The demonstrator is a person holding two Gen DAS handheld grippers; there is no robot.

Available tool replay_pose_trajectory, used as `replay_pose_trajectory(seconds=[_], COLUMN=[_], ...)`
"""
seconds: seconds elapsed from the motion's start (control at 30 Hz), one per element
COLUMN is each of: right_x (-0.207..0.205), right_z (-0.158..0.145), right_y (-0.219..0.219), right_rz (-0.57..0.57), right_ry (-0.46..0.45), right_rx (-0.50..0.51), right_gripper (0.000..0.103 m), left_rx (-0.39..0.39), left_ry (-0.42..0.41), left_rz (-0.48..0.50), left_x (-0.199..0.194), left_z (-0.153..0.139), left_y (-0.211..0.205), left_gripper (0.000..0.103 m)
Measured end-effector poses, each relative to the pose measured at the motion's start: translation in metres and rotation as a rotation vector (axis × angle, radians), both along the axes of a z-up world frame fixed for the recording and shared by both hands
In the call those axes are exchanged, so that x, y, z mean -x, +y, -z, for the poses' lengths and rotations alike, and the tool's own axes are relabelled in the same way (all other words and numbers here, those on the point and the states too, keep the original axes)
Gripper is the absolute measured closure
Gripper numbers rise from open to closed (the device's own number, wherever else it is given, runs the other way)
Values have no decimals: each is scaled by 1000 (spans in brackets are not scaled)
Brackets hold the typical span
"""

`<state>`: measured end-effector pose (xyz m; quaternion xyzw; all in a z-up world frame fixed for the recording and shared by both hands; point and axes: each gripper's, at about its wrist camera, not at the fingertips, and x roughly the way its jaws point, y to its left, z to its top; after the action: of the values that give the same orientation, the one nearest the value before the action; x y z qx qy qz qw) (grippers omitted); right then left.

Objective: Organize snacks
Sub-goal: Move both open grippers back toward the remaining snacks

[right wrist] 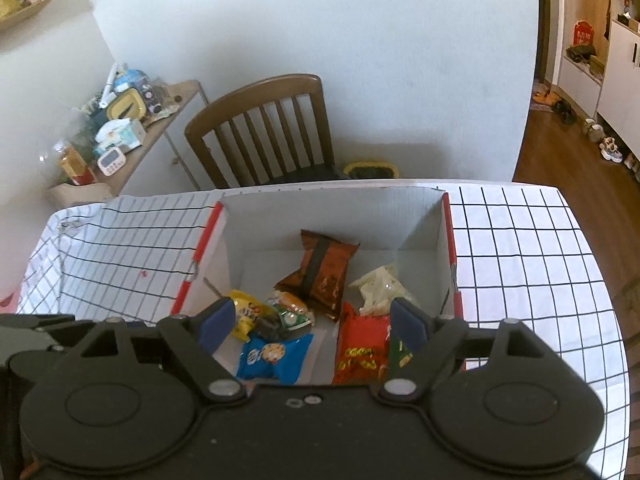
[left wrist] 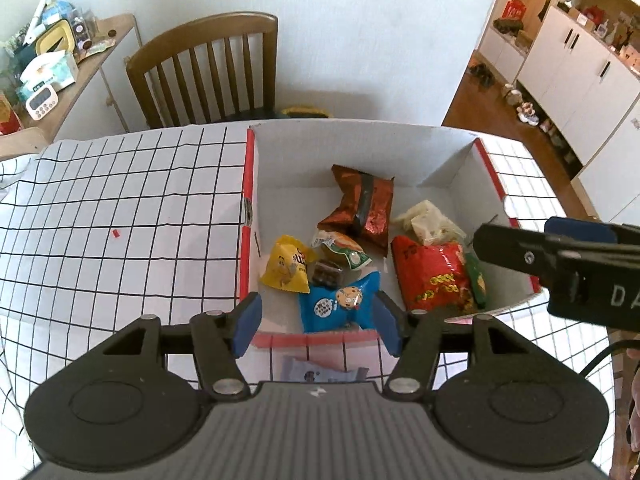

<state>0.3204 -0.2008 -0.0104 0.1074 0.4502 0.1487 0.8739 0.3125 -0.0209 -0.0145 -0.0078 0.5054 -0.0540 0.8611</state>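
Snacks [left wrist: 362,204] beyond open left claw [left wrist: 316,320].

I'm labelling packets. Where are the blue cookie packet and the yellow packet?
blue cookie packet [left wrist: 340,304]: left wrist view, on the cookie picture.
yellow packet [left wrist: 289,268]: left wrist view, on its printed front.

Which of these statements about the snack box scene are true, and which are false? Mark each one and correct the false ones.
1. Both claws, left and right, are open and empty. True.
2. The blue cookie packet lies outside the white box. False: it lies inside, near the front wall.
3. The brown packet lies farther back than the yellow packet. True.
4. The wooden chair lies tipped over. False: it stands upright.
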Motion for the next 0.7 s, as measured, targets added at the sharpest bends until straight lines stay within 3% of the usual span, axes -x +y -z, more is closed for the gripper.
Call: replay_pose_trajectory(seconds=[0.17, 0.27, 0.4, 0.7], right_x=[23, 38, 57, 96], right_z=[-8, -10, -13, -13], right_y=[-3, -5, -8, -6], right_rz=[-8, -12, -22, -59], right_ry=[-14, -25, -39, -48], right_rx=[-24, -50, -74, -83], right_gripper=[18, 8, 7, 3], left_rx=[10, 6, 11, 58], left_ry=[-16, -36, -50, -50], left_rz=[0, 9, 18, 26], left_x=[19, 33, 51, 91], left_z=[-10, -16, -19, -14], left_y=[5, 6, 9, 19], left_gripper=[43, 43, 42, 30])
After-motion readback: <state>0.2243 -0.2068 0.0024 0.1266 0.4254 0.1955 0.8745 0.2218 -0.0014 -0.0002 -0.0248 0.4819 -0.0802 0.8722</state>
